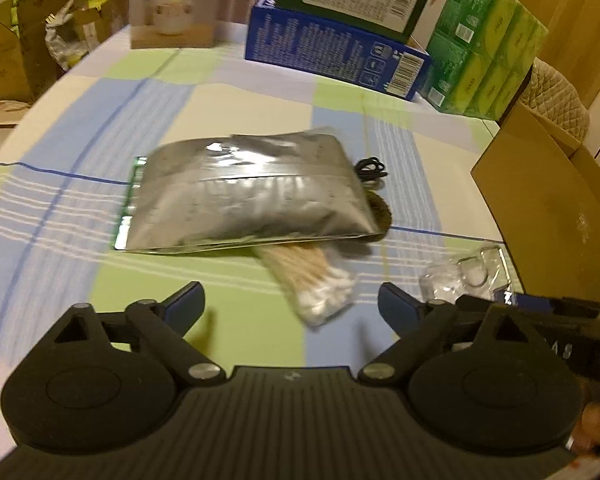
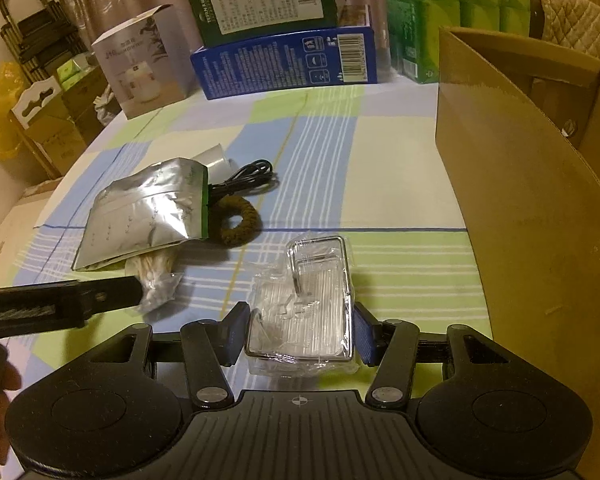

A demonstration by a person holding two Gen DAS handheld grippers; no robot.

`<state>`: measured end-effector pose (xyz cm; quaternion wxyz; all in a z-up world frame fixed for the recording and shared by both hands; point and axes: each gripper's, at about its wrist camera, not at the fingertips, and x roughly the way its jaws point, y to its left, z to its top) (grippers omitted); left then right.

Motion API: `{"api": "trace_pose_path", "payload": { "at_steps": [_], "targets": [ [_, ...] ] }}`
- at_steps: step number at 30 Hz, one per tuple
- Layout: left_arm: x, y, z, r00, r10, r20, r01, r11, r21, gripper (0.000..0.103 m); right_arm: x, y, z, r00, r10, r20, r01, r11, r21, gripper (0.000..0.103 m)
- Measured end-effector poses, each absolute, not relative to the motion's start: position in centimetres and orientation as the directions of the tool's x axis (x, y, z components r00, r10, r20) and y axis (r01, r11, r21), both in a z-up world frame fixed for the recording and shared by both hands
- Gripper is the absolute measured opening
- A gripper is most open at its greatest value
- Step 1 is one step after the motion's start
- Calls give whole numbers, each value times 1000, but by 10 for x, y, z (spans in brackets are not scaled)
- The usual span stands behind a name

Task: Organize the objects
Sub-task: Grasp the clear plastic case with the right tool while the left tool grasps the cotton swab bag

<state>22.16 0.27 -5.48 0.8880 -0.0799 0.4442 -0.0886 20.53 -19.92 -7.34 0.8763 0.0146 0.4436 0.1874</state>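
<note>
Surface (image 1: 100,128) w/ checked cloth; cardboard box (image 2: 532,216) at its right edge, walls shown full only in right wrist view. Foil pouch (image 1: 244,196) lies mid-surface, over a bag of cotton swabs (image 1: 320,288). Right wrist view alone shows black cable (image 2: 248,180) and brown hair tie (image 2: 236,220) clear of pouch; in left wrist view both are mostly hidden behind it. Clear packet w/ metal clip (image 2: 304,312): between the blue pads of right hand-held gripper (image 2: 298,332), pads pressed on its sides, near the box. Left hand-held gripper (image 1: 292,304): jaws wide, nothing between them, above surface just before the swabs.
</note>
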Motion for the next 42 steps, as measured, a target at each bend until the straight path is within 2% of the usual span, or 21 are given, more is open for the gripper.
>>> {"api": "trace_pose_path", "payload": {
  "at_steps": [3, 6, 9, 10, 13, 16, 21, 26, 30, 38, 42],
  "targets": [
    [230, -7, -60, 588, -234, -775, 85, 970, -229, 83, 207, -203, -73, 537, 347, -769, -312, 928, 201, 50],
    [238, -12, -66, 586, -223, -779, 79, 973, -218, 68, 207, -205, -73, 534, 353, -769, -311, 927, 209, 50],
    [245, -15, -74, 576, -213, -789, 75, 975, -209, 59, 208, -205, -73, 527, 359, -770, -316, 924, 215, 50],
    [247, -16, -77, 569, -218, -793, 75, 974, -214, 51, 208, -204, -74, 524, 361, -771, -318, 923, 216, 50],
    [247, -19, -79, 561, -225, -797, 82, 973, -218, 36, 207, -203, -74, 514, 371, -774, -325, 919, 224, 50],
    [239, -20, -77, 544, -220, -810, 101, 975, -197, 29, 204, -203, -75, 500, 382, -777, -333, 913, 235, 50],
    [208, -9, -71, 497, -243, -833, 150, 970, -193, 27, 195, -204, -74, 473, 407, -782, -355, 900, 254, 50],
    [163, 2, -65, 484, -218, -847, 224, 967, -121, 27, 174, -202, -67, 462, 420, -781, -384, 889, 250, 50],
    [141, 14, -59, 526, -215, -823, 207, 971, -122, 38, 161, -201, -61, 470, 429, -772, -390, 885, 255, 50],
    [156, 15, -60, 550, -212, -808, 146, 977, -157, 40, 162, -202, -62, 475, 420, -773, -370, 892, 257, 50],
    [162, 9, -67, 545, -190, -817, 152, 980, -126, 39, 163, -199, -62, 472, 427, -771, -376, 889, 262, 50]
  ]
}}
